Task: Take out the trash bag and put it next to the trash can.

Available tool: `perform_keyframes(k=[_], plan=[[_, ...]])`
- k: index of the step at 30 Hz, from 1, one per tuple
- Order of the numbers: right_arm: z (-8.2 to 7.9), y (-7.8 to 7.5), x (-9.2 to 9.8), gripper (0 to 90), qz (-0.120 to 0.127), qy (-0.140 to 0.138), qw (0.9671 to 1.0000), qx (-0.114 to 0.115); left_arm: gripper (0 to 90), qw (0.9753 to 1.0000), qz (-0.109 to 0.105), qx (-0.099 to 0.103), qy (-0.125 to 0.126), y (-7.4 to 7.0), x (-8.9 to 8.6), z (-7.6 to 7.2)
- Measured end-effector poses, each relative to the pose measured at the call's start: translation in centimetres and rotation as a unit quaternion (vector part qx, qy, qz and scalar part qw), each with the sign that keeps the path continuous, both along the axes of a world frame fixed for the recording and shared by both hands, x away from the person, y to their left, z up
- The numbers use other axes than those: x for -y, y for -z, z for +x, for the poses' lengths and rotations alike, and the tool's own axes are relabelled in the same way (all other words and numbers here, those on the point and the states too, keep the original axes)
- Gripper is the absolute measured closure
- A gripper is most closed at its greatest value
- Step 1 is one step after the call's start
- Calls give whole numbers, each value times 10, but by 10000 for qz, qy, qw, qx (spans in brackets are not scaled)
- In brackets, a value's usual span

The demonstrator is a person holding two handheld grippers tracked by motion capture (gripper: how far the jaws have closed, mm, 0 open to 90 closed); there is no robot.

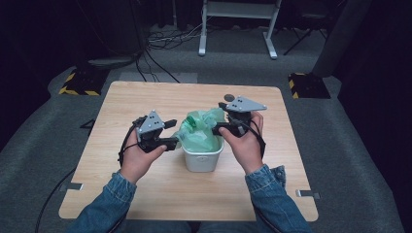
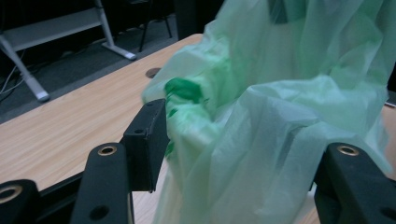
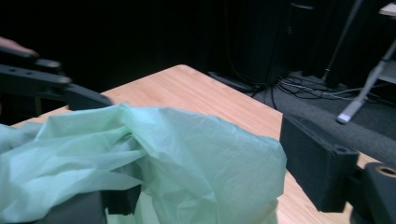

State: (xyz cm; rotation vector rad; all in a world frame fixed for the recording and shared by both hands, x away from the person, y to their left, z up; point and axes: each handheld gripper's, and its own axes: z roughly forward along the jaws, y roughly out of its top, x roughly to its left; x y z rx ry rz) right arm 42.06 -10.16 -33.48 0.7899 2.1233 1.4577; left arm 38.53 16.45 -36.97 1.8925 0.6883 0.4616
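Observation:
A thin pale green plastic bag (image 1: 201, 130) stands bunched up inside a small white bin (image 1: 203, 159) at the table's centre. My left gripper (image 1: 172, 132) is at the bag's left side, open. In the left gripper view the bag (image 2: 280, 116) billows between the two wide-apart jaws of the left gripper (image 2: 243, 154). My right gripper (image 1: 218, 118) is at the bag's upper right edge, also open. In the right gripper view the bag (image 3: 177, 154) drapes over the near jaw of the right gripper (image 3: 219, 186), while the other jaw stands free of the film.
The wooden table (image 1: 145, 97) has a dark round hole (image 1: 229, 97) near its far edge. Behind it are a white frame stand (image 1: 238, 24), floor cables (image 1: 165, 41) and yellow-black striped blocks (image 1: 77, 82). The left gripper (image 3: 46, 81) shows beyond the bag.

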Motion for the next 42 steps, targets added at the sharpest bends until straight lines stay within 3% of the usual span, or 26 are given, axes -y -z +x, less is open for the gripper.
perform_keyframes(k=[7,13,17,19,22,28,30,34,38,42], plan=[[-8,-2,-19,237,-298,-327,9990,103,409,9995,86,51,294,-1,20,1],[-13,2,-32,237,-611,-689,9957,101,412,9985,178,103,505,0,34,2],[-16,5,-35,252,-730,-782,9942,92,441,9980,195,43,604,3,40,4],[-16,6,-35,253,-744,-809,9939,80,509,9969,229,-1,758,4,43,4],[-18,6,-33,250,-741,-838,9937,46,660,9960,316,-33,830,5,45,3],[-21,2,-20,239,-632,-838,9945,-4,844,9953,386,-78,885,4,47,4],[-22,1,-13,228,-606,-774,9952,-14,889,9956,342,-181,858,3,46,5],[-24,0,3,219,-487,-635,9968,-79,896,9961,215,-226,826,-1,45,9],[-20,8,22,202,-305,-400,9980,-375,896,9969,139,-240,733,-5,45,13],[-21,10,26,197,-268,-426,9978,-438,896,9971,-10,-251,721,-11,44,16]])
